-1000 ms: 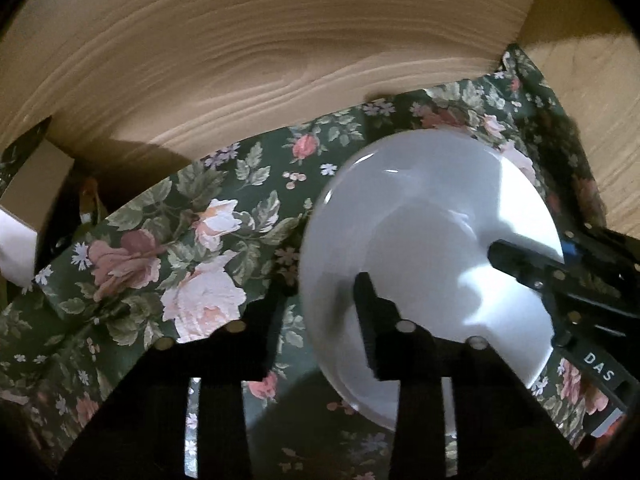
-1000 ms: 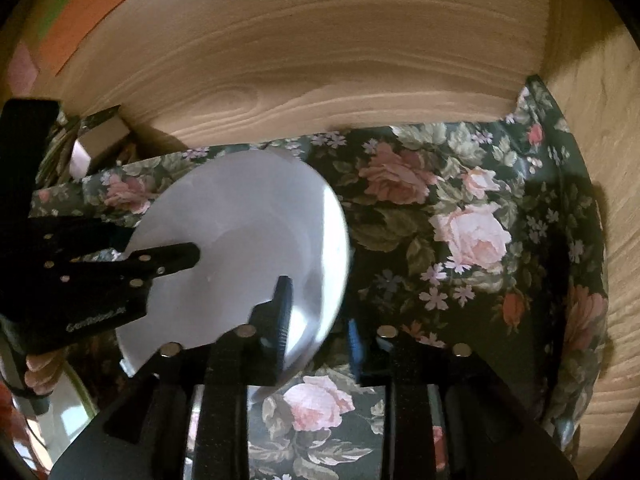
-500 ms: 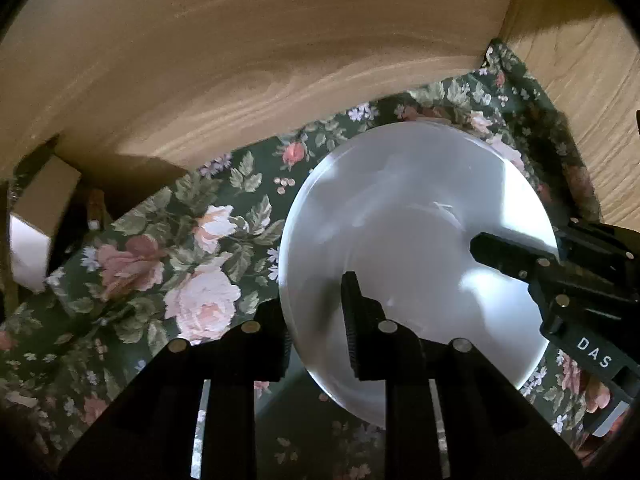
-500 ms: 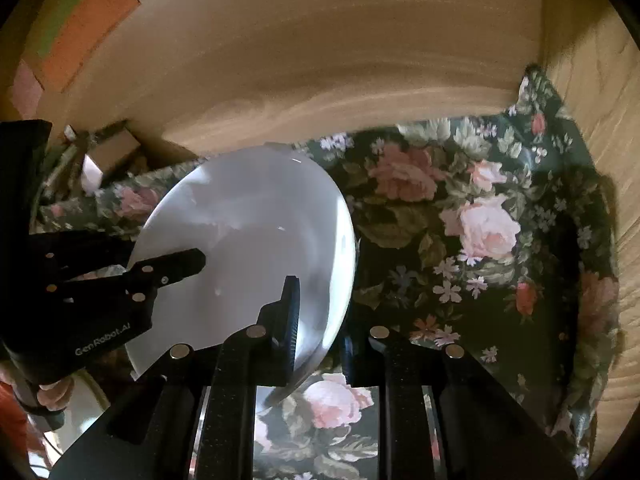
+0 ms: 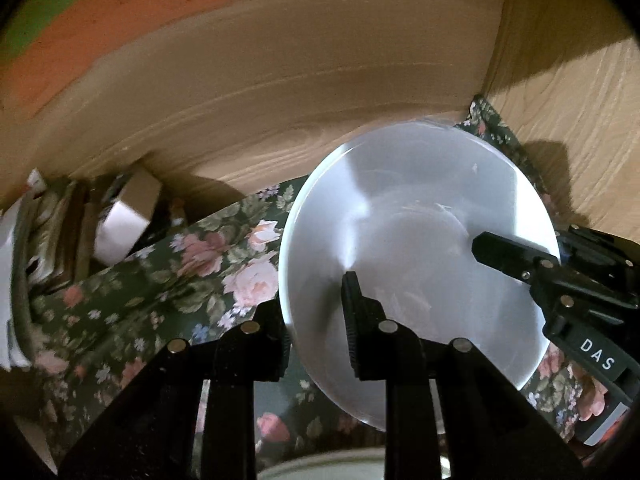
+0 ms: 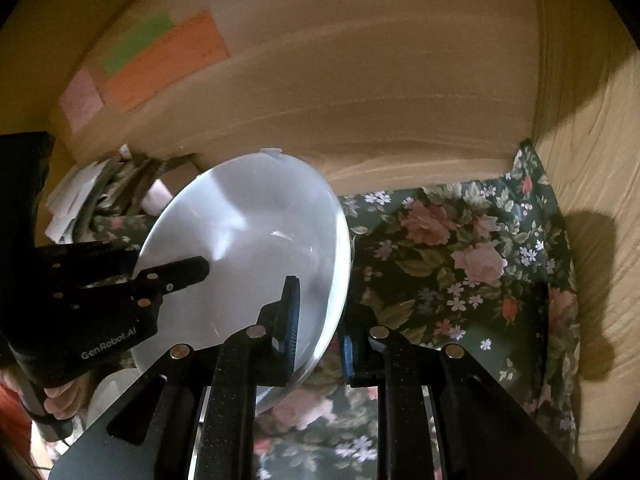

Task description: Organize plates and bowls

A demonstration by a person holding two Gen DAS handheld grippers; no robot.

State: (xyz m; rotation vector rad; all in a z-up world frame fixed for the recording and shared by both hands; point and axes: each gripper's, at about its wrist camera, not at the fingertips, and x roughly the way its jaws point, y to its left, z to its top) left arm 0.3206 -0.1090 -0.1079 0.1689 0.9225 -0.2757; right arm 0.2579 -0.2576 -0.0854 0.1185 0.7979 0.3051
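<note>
A white shallow bowl (image 5: 416, 256) hangs tilted above the floral cloth (image 5: 168, 280), held at two sides. In the left wrist view my left gripper (image 5: 314, 300) is shut on its near-left rim, one finger inside the bowl and one outside. The right gripper (image 5: 516, 260) clamps the rim at the right. In the right wrist view the same bowl (image 6: 248, 256) sits left of centre. My right gripper (image 6: 320, 308) is shut on its right rim with blue-padded fingers. The left gripper (image 6: 176, 276) grips the far left rim.
Wooden walls (image 6: 400, 100) enclose the cloth at the back and right. Boxes and papers (image 5: 120, 216) pile up at the back left. Orange and green sheets (image 6: 160, 60) are stuck on the back wall. Another pale dish rim (image 5: 332, 468) shows below. A hand (image 6: 56, 400) holds the left tool.
Both grippers closed onto the bowl's rim, then lifted it off the cloth. The views rose and tilted up, showing more of the back wall.
</note>
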